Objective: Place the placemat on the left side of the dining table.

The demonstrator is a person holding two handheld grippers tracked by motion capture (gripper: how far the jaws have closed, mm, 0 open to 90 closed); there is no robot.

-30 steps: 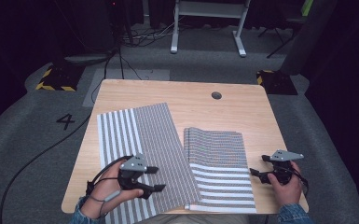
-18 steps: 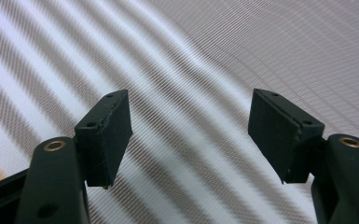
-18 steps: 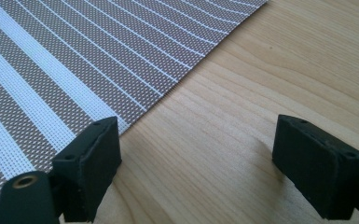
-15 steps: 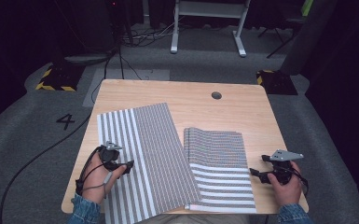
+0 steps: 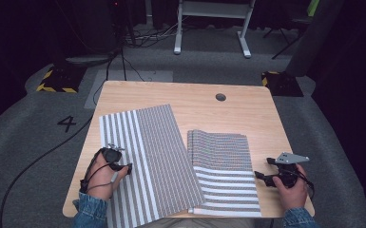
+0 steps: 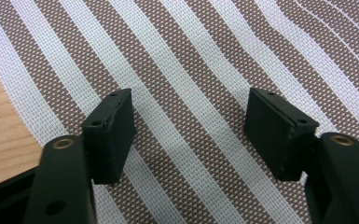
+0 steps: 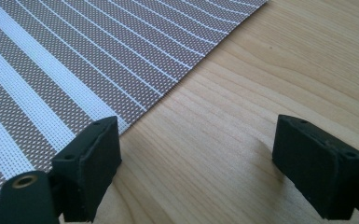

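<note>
Work in hand: handling two brown-and-white striped woven placemats on a light wooden worktop (image 5: 247, 114).
Left placemat: the larger striped woven placemat (image 5: 152, 161) lies flat and skewed on the left half of the worktop; its near edge overhangs the near rim, and its right edge overlaps the other mat.
Right placemat: the smaller striped woven placemat (image 5: 223, 175) lies right of centre, near side; its far band carries fine stripes, its near band wide ones. Its left edge sits under the left placemat.
Progress: judged early. Neither mat is gripped, lifted, folded or stacked; both lie spread out. Gripping and whatever rearranging follows remain to be done.
Left gripper: the left gripper (image 5: 123, 167) sits over the left part of the left placemat, near its left edge. Jaws spread, having closed slightly just now, with no fabric pinched between them. In the left gripper view the left gripper (image 6: 191, 133) looks down on the wide stripes of the left placemat (image 6: 191, 60), bare wood at the left.
Right gripper: the right gripper (image 5: 261, 176) rests just beside the right edge of the right placemat, pointing left at it. Jaws spread, nothing between them. In the right gripper view the right gripper (image 7: 200, 154) hovers over bare wood; the right placemat (image 7: 74, 56) edge runs past the left jaw.
Contact: whether either gripper touches fabric cannot be told.
</note>
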